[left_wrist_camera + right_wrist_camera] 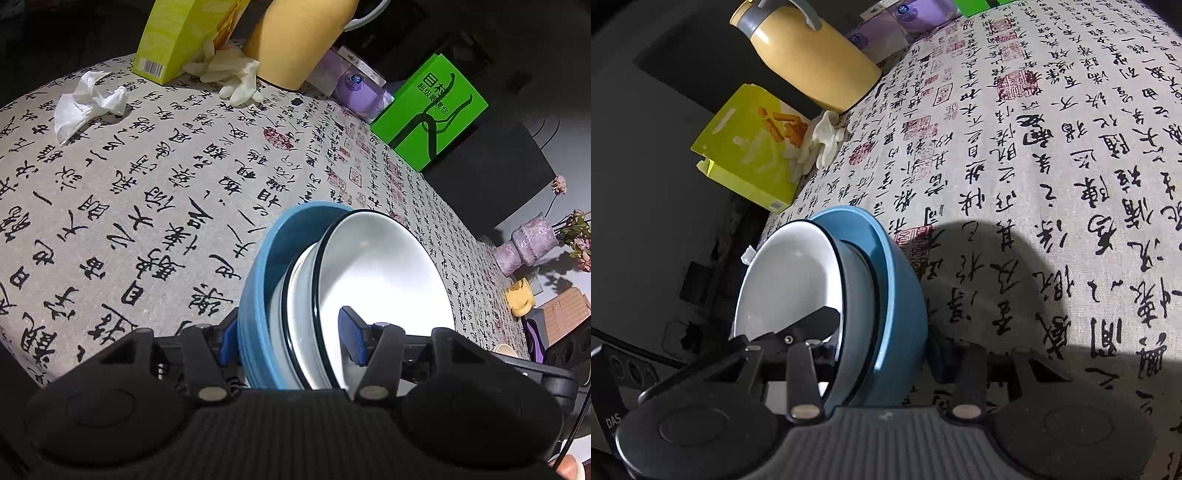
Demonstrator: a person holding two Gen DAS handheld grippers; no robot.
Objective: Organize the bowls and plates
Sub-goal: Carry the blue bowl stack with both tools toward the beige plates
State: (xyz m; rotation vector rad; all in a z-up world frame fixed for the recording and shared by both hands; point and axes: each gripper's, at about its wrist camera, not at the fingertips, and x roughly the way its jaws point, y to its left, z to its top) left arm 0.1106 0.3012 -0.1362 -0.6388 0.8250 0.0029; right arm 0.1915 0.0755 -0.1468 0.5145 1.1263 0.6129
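Observation:
A stack of nested bowls is held tilted above the calligraphy-print tablecloth (147,206). A blue bowl (255,295) forms the outside, and white bowls with black rims (376,266) sit inside it. My left gripper (290,328) is shut on one side of the stack, with one blue pad (351,332) inside the white bowl and the other against the blue wall. My right gripper (882,332) is shut on the opposite side of the blue bowl (905,295). One of its fingers (820,317) is inside the white bowl (786,277); the other is outside the blue wall.
At the table's far edge stand a yellow-green carton (177,33), a yellow jug (295,37), white gloves (232,74), purple packs (354,85) and a green box (432,110). A crumpled tissue (85,103) lies at the left. A purple vase with flowers (528,243) stands at the right.

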